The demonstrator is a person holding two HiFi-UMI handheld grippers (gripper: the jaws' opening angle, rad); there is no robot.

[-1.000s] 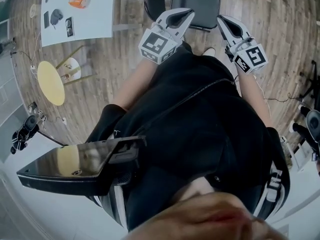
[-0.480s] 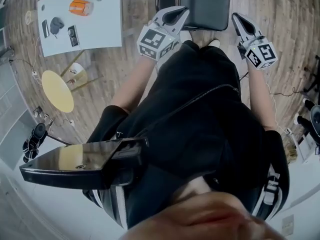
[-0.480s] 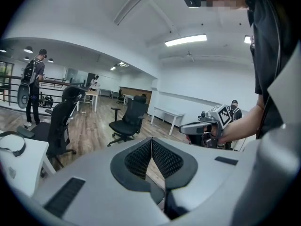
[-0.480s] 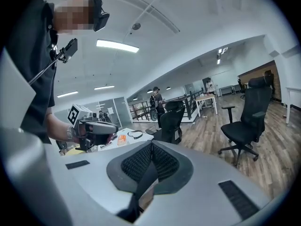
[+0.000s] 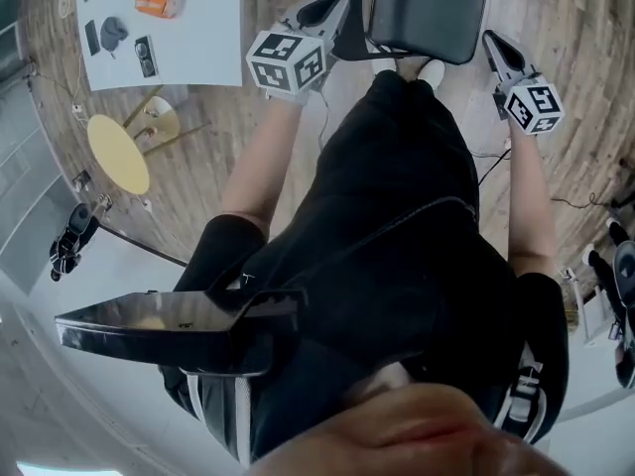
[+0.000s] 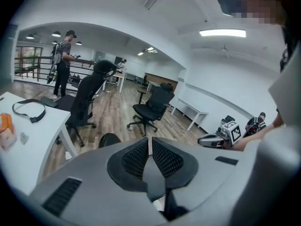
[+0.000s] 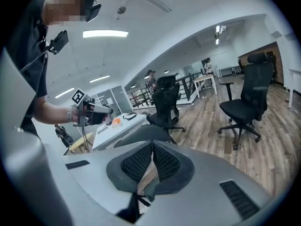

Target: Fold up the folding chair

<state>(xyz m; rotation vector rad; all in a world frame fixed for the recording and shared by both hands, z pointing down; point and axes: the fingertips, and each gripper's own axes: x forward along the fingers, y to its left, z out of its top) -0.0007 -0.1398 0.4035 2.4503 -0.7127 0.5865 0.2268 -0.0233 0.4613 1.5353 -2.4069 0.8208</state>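
Observation:
The black folding chair point(image 5: 427, 13) stands open on the wood floor at the top of the head view, just past the person's feet. My left gripper point(image 5: 331, 4) is shut and empty, at the chair's left side. The right gripper point(image 5: 490, 40) is also shut and empty, just off the seat's right edge. In the left gripper view the closed jaws point(image 6: 149, 143) point past a dark rounded chair part point(image 6: 109, 139). In the right gripper view the closed jaws point(image 7: 153, 148) sit over the chair's dark top point(image 7: 141, 134). Whether either gripper touches the chair cannot be made out.
A white table point(image 5: 198, 38) with an orange object point(image 5: 159, 0) and small items stands at upper left. A yellow round stool point(image 5: 117, 154) is beside it. Black office chairs point(image 6: 150, 108) point(image 7: 244, 102) and a distant person point(image 6: 62, 62) stand further off. A cable point(image 5: 486, 155) lies on the floor.
Both grippers have moved away from the body and down to either side of the chair. The left one also swung left and rolled. Both stay shut.

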